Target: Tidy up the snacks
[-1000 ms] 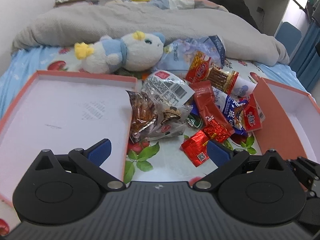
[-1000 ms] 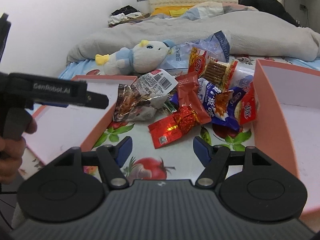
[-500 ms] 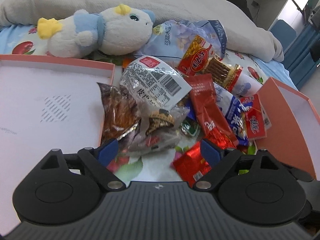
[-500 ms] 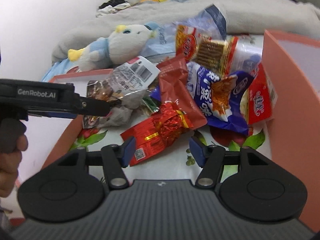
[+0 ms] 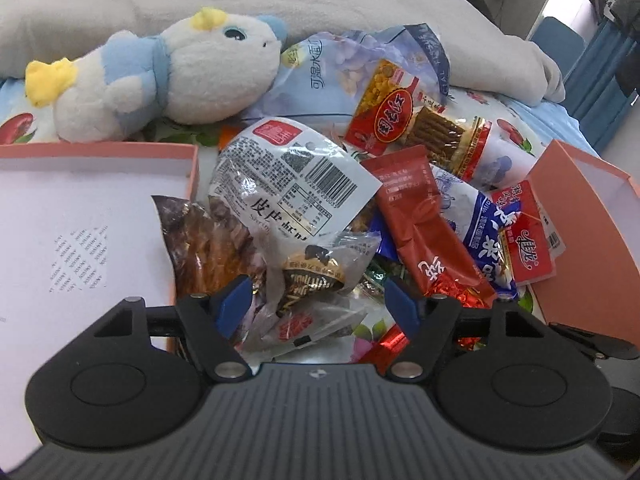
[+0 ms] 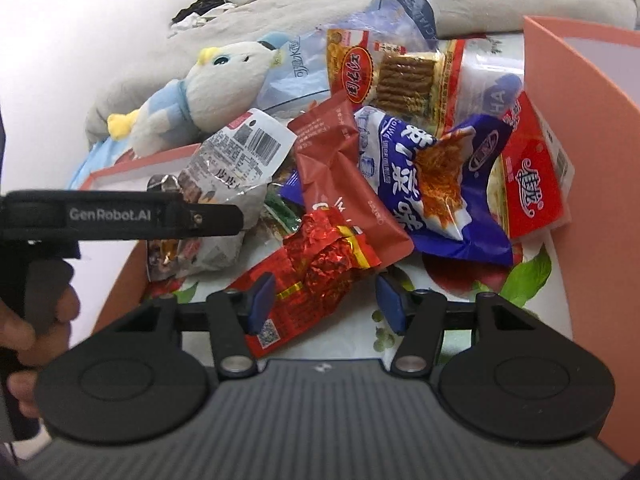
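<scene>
Here the red foil packet (image 6: 320, 280) lies between the right tongs (image 6: 325, 303).

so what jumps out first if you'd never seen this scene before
A jumbled heap of shiny snack packets on the fruit-print bedsheet, lying between two salmon-pink cardboard box halves. Just behind the heap lies a white and blue plush toy with yellow tufts, against a grey duvet.

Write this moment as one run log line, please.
left hand-held gripper: closing around clear packet | right hand-held gripper: closing around red foil packet
</scene>
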The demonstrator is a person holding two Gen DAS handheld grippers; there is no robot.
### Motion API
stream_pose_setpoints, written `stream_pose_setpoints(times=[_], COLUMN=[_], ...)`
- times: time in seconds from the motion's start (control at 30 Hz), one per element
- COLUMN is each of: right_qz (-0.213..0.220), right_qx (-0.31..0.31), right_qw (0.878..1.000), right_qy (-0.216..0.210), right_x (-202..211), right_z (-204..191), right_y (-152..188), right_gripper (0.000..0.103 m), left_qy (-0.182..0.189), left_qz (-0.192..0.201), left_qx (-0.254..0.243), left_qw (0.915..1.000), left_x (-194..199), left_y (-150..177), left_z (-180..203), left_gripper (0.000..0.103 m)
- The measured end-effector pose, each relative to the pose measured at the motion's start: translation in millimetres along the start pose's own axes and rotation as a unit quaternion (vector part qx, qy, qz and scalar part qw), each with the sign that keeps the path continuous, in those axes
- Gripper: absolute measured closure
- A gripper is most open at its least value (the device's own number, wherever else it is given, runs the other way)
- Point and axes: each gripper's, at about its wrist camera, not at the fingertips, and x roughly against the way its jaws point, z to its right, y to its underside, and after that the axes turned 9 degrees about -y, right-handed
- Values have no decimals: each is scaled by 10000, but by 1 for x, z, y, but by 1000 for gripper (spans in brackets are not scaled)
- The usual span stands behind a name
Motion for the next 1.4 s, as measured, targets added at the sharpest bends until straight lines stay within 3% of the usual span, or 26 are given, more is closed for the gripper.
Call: stream_pose_setpoints(times=[0.23, 0.5, 0.97, 1.4], right_qz=[-39, 72, 241, 99], right_qx=[-86, 85, 444, 510], right_qw=[10000, 9999, 9986, 9982], right_qy=[-2, 4, 151, 309], right_x=[-4, 11, 70, 107], right_z=[2, -10, -22, -26], right_y=[1, 5, 29, 49], right_gripper=[67, 78, 80, 80], left_qy=[-53, -137, -12, -37], left_qz=[-26, 36, 29, 11], left_qx=[84, 77, 328, 391], left_qw=[9999, 9999, 9995, 9992], left_x=[-9, 7, 62, 101], left_y=[4, 10, 55, 83], left_z=[1, 3, 14, 33], left_gripper=[44, 51, 54, 55])
